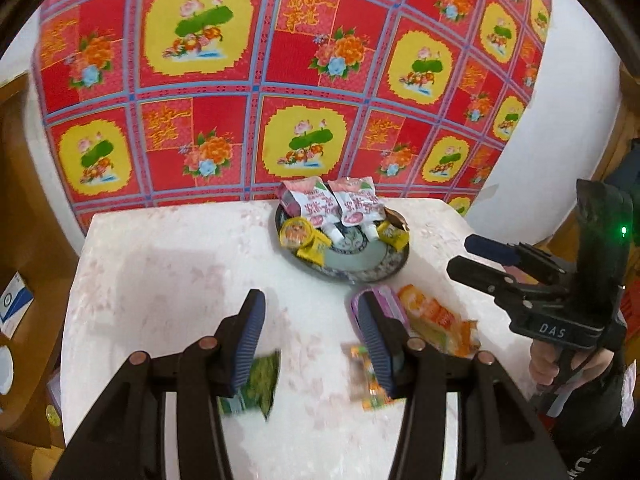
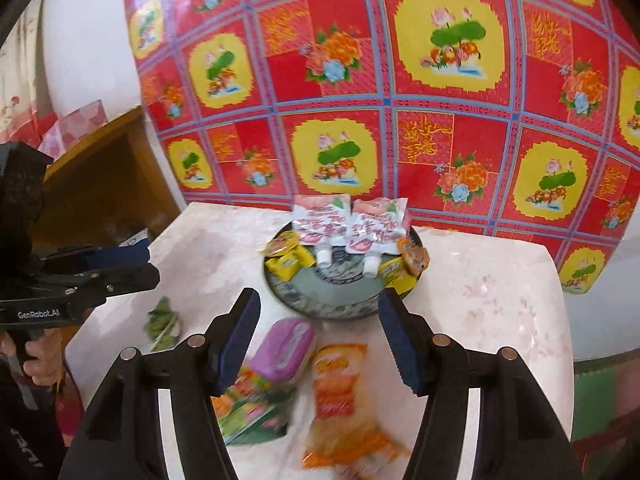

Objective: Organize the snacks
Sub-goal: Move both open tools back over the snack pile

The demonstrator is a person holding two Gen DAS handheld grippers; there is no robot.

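Note:
A patterned plate [image 1: 360,274] [image 2: 320,307] stands at the far side of the white table. It holds two pink-and-white spout pouches [image 1: 316,202] [image 2: 320,222], an orange jelly cup [image 1: 295,232] and yellow packets [image 1: 314,249] [image 2: 286,264]. Nearer me lie a purple pack [image 1: 386,294] [image 2: 284,346], an orange packet [image 1: 436,320] [image 2: 340,392], a green packet [image 1: 260,384] [image 2: 162,324] and a multicoloured packet [image 1: 368,380] [image 2: 256,408]. My left gripper [image 1: 314,336] [image 2: 152,266] hangs open above the table with nothing between its fingers. My right gripper [image 2: 320,328] [image 1: 466,254] is open and empty too, over the purple and orange packs.
A red and yellow floral cloth [image 1: 240,80] [image 2: 440,120] hangs on the white wall right behind the table [image 1: 160,260] [image 2: 500,280]. Brown wooden furniture [image 1: 24,200] [image 2: 100,180] stands left of the table. A hand [image 1: 560,364] holds the right gripper's handle.

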